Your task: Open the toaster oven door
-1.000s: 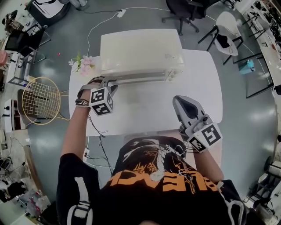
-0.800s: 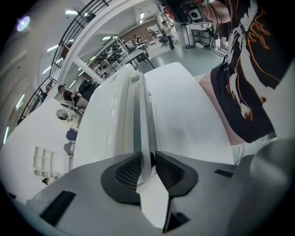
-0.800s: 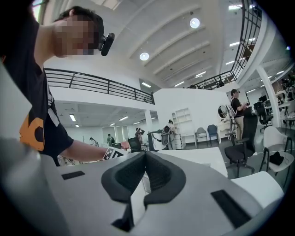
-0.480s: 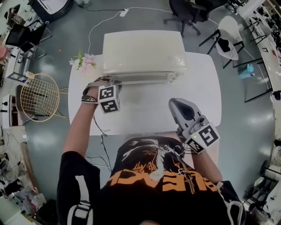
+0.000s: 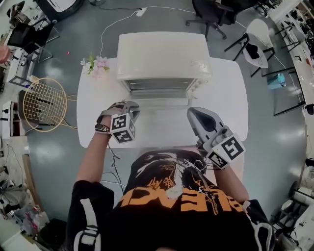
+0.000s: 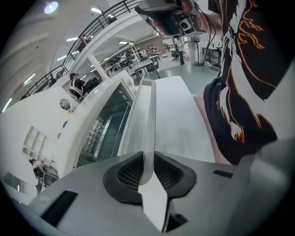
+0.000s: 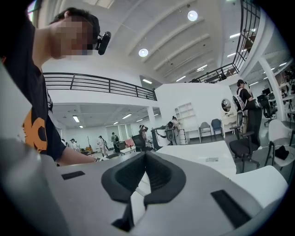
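Note:
A white toaster oven [image 5: 162, 54] stands at the back of the white table [image 5: 225, 98]. Its glass door [image 5: 157, 100] hangs open, tipped down toward me. My left gripper [image 5: 131, 109] is at the left end of the door's white handle bar [image 6: 150, 120]. In the left gripper view the jaws [image 6: 148, 159] are closing, the bar runs between them, and both dark pads press on it. The door glass [image 6: 103, 133] shows to the left of the bar. My right gripper [image 5: 195, 115] hovers over the table's front right, apart from the oven. Its jaws [image 7: 145, 156] are shut on nothing.
Pink flowers [image 5: 95, 67] lie at the table's back left corner. A round wire rack [image 5: 44, 104] stands on the floor to the left. Office chairs [image 5: 211, 12] and a white cable [image 5: 113, 24] are on the floor behind the table.
The left gripper has pulled the handle toward me and down, and the oven door has swung from nearly shut to open. The right gripper has hardly moved.

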A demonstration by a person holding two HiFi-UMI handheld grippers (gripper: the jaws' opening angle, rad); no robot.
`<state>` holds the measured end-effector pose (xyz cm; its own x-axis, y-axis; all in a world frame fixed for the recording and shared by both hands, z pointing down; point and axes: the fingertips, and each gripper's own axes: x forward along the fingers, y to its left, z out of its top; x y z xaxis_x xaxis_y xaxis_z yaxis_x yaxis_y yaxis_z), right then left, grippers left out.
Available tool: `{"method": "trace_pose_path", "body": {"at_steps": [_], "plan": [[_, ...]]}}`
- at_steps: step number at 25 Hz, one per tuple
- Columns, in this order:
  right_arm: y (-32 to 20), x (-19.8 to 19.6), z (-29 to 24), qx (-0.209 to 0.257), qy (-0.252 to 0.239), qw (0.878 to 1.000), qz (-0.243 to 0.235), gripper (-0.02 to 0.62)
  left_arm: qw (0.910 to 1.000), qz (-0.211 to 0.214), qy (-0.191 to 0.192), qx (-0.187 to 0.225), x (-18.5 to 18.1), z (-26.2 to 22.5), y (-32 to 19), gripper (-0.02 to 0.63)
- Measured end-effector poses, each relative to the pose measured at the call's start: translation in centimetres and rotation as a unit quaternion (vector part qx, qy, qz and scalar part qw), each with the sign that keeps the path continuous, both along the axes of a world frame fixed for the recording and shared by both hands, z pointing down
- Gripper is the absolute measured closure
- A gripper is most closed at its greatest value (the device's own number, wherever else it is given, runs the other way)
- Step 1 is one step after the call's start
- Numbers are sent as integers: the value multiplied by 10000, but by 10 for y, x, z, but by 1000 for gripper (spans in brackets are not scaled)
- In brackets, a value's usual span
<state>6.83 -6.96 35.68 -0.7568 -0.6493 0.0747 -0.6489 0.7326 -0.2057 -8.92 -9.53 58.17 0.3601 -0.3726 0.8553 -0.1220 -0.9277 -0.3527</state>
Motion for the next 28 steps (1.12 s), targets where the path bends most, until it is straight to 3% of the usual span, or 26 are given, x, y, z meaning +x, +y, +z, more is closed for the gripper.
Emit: {"method": "trace_pose_path", "body": {"at_steps": [8,11,16,19,22,28], "plan": [[2,-4,3,-47,2,10000,-55,581,9992,-179,245,-269,1,26,35,511],[3,0,5,-88,13,10000,-20,581,9984,-273,462,-184,4,35,46,509],[4,4,8,-144,15,9999,47,581,9889,-812,1240,110,8,44,56,505],[4,4,10,-189,-5,9998,69,581,9698,-1485,1933,81,10,48,59,500],[3,3,12,-235,-19,9997,70,581,9378,-2330,2552,-329,11,54,61,517],[-1,2,15,-314,-16,9994,124,581,8851,-3649,2784,-768,7,69,63,514]]}}
